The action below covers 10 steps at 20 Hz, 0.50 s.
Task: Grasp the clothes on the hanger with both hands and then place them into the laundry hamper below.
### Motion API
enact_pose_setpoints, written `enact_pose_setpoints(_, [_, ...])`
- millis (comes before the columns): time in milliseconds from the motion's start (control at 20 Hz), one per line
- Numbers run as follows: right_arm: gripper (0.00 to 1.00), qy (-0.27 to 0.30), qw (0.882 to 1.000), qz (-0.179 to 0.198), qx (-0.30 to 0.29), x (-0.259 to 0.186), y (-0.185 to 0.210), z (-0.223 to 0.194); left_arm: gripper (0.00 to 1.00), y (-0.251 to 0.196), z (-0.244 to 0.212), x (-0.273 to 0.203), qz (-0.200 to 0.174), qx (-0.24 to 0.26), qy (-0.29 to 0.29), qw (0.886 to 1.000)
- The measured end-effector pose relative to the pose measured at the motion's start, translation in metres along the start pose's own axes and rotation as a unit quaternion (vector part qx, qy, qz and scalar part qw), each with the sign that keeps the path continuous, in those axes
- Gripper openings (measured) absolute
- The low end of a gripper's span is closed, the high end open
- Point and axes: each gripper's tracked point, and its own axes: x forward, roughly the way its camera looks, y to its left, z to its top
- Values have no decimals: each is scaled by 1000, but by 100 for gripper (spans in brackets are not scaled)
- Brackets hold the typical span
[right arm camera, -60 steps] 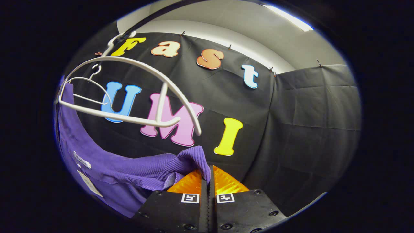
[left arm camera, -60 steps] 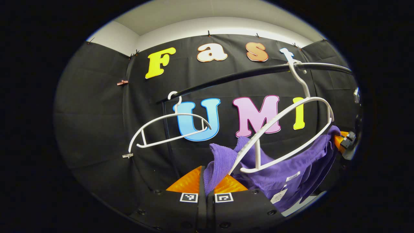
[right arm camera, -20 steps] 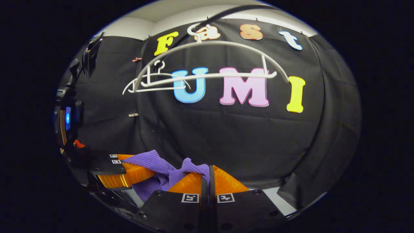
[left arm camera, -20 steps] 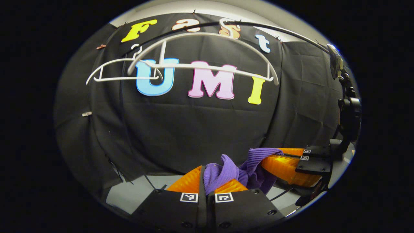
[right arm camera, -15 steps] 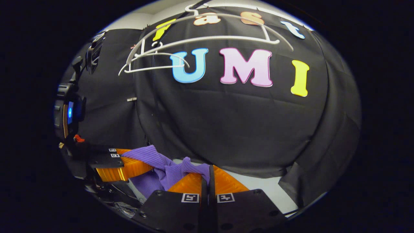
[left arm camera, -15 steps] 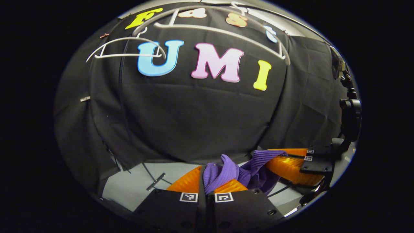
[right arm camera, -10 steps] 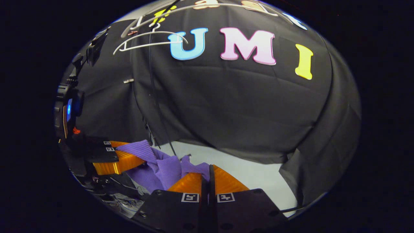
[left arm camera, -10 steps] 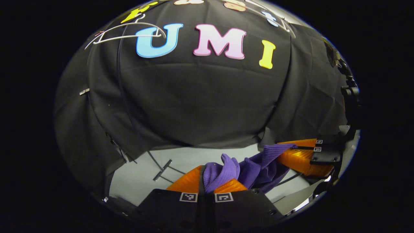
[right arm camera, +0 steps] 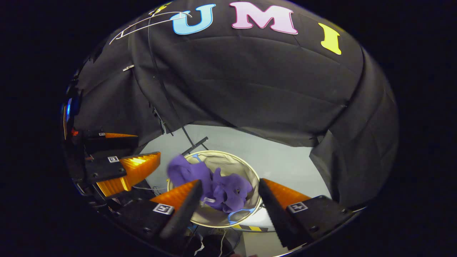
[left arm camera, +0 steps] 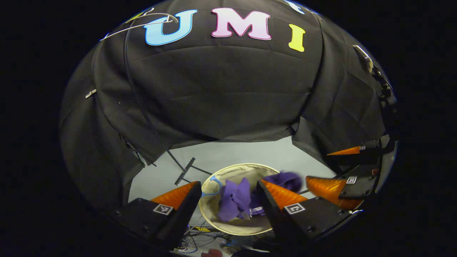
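The purple garment (left arm camera: 235, 198) lies bunched in the round beige hamper (left arm camera: 232, 166) on the floor, one part of it still blurred. My left gripper (left arm camera: 228, 182) hangs open above the hamper with nothing between its fingers. In the left gripper view the right gripper (left arm camera: 317, 166) is open too, off to the right. In the right gripper view the garment (right arm camera: 223, 191) sits inside the hamper (right arm camera: 228, 152) below my open right gripper (right arm camera: 230, 181). The left gripper (right arm camera: 147, 145) stands open at the left. A bare white hanger (right arm camera: 150, 21) hangs high up at the left.
A black rack pole (left arm camera: 141, 107) runs down to a foot (left arm camera: 184, 171) on the grey floor (left arm camera: 232, 151) just behind the hamper. Loose cables (left arm camera: 200, 232) lie on the floor near the hamper's front. Black cloth walls close in at the back and sides.
Both grippers have opened and let go of the purple garment, which has dropped into the hamper. Both views have tipped downward, bringing the floor and hamper into sight.
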Motion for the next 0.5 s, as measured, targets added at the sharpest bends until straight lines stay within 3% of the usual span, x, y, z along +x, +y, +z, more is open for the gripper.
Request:
enact_pose_setpoints(50, [96, 0, 1000, -5, 6, 0, -2, 0, 94, -2, 0, -2, -4, 0, 2, 1000])
enact_pose_setpoints(100, [99, 0, 1000, -7, 11, -1, -3, -2, 95, -2, -2, -1, -6, 0, 7, 1000])
enact_pose_setpoints(200, [95, -3, 1000, -15, 18, -6, -4, 0, 95, -2, -4, -4, -9, -1, 11, 1000])
enact_pose_setpoints(250, [100, -11, 1000, -19, 22, -9, -4, 5, 95, -3, -4, -7, -12, -1, 9, 1000])
enact_pose_setpoints(500, [100, -55, 996, -63, 28, -44, -6, 24, 95, 1, 4, -33, -18, -9, -13, 1000])
